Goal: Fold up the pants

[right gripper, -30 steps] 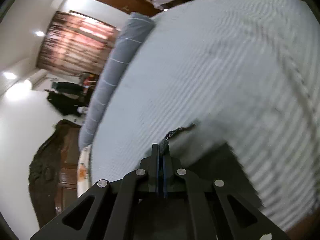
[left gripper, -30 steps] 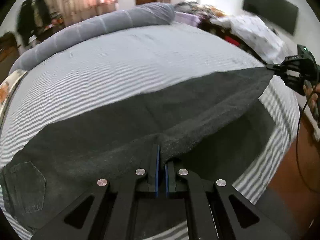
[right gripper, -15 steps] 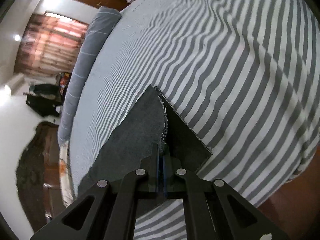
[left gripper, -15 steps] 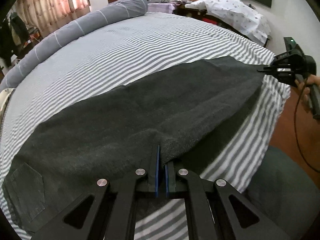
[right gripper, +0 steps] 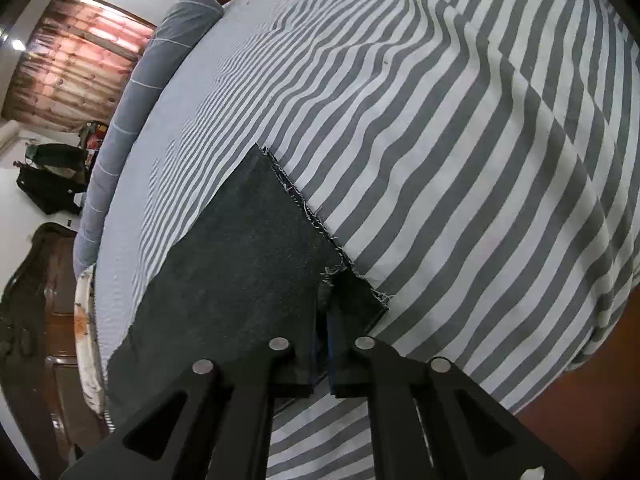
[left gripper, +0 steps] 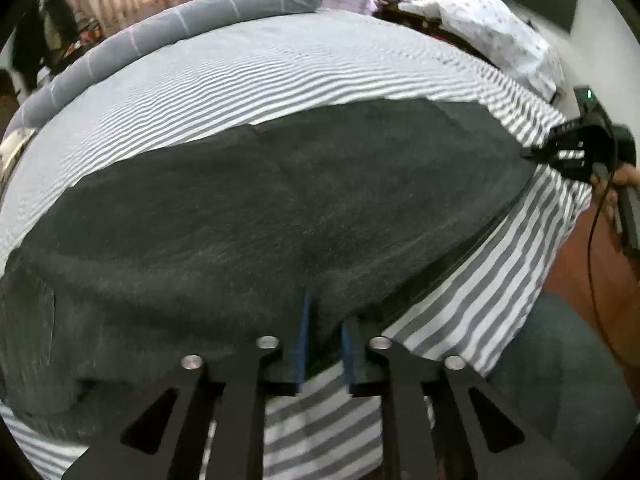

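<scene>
Jaws of the left gripper (left gripper: 324,344) are spreading apart, releasing the pants (left gripper: 280,208); half a second ago they pinched the fabric. Right gripper (right gripper: 325,336) is still clamping the hem at 3 o'clock. Pants are lying flat across the striped bed (left gripper: 280,68).

pants (left gripper: 280,208): dark charcoal | bedsheet (right gripper: 440,120): grey-white stripes | bolster (left gripper: 192,28): grey | curtains (right gripper: 76,64): pinkish-red

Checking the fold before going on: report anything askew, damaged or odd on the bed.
The pants lie flat on the striped sheet. Their hem is frayed, with loose threads, and its near corner sticks out past the top layer, so the edges are not flush. Nothing else stands out.
</scene>
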